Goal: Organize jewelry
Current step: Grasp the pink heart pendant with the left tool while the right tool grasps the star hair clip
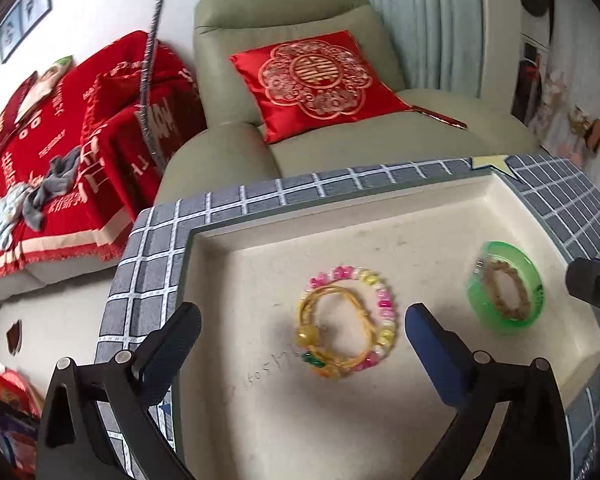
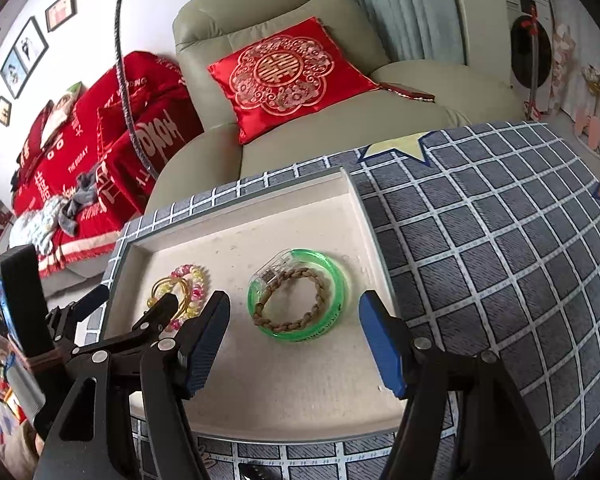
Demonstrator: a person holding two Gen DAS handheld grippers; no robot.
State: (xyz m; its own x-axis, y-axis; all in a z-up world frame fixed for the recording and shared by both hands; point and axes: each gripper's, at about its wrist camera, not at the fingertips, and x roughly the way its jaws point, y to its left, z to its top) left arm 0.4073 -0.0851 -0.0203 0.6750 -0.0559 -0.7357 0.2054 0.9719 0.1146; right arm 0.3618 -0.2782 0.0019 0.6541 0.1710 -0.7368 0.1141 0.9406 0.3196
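Bracelets (image 1: 346, 322) lie just ahead of the parted left tool (image 1: 300, 344).

Your left gripper's black fingers (image 2: 168, 304) cover part of the pink-and-yellow beaded bracelet (image 2: 190, 280) and the gold wire bangle (image 2: 168, 286) in the right wrist view. The translucent green plastic bangle (image 1: 506, 286) looks motion-blurred in the left view. Faint handwriting on the white tray floor (image 1: 268, 372) is too small for you to read.
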